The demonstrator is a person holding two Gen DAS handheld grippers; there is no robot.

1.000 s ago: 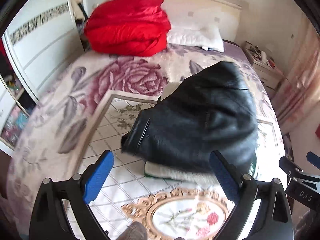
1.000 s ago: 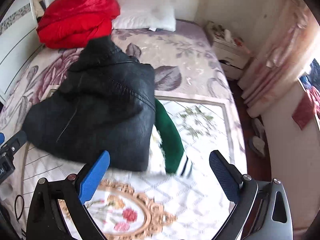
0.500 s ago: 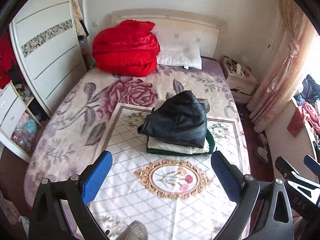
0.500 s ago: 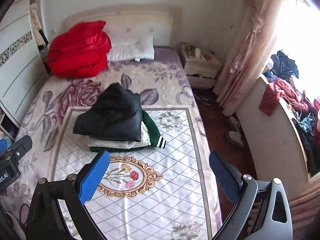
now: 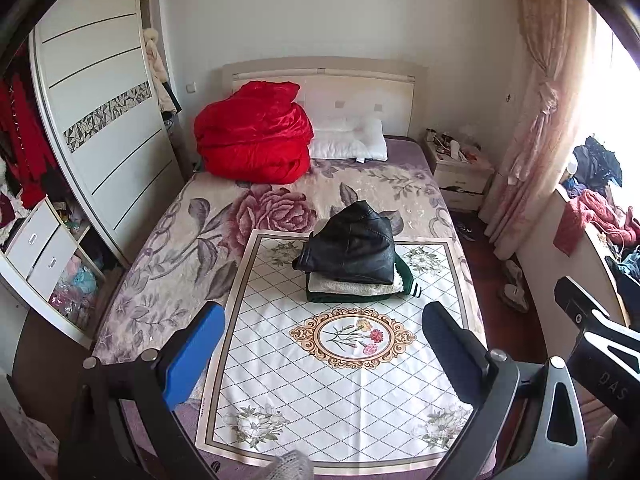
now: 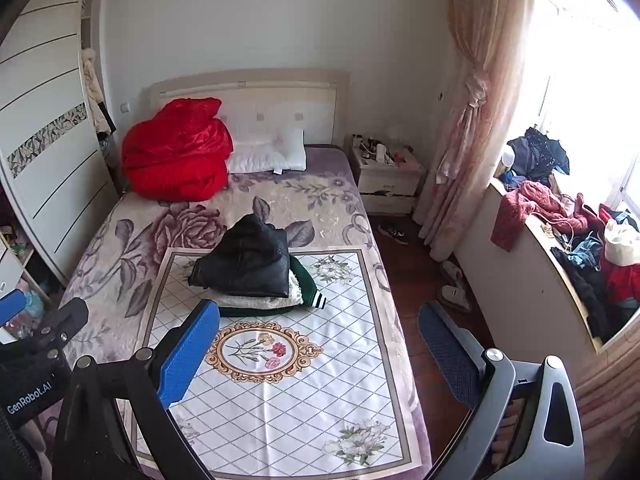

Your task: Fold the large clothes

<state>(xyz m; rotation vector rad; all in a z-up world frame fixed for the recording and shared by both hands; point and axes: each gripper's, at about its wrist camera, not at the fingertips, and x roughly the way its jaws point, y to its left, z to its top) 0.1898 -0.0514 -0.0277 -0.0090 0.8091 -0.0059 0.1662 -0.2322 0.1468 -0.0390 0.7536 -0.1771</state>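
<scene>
A folded black leather jacket (image 5: 352,250) lies on top of a stack with a white fleece garment (image 5: 352,287) and a green garment (image 5: 406,278) on the bed's white patterned cloth (image 5: 340,380). The stack also shows in the right wrist view, with the jacket (image 6: 246,262) on top. My left gripper (image 5: 320,352) is open and empty, well back from the stack above the foot of the bed. My right gripper (image 6: 316,352) is open and empty, equally far back.
A red duvet (image 5: 256,138) and a white pillow (image 5: 348,144) lie at the headboard. A white wardrobe (image 5: 100,120) stands left, a nightstand (image 6: 386,178) and curtain (image 6: 468,112) right. A ledge (image 6: 560,260) holds a pile of clothes.
Both grippers have pulled far back and up from the stack, from right over the jacket to above the foot of the bed. The stack stays put. Both grippers remain open.
</scene>
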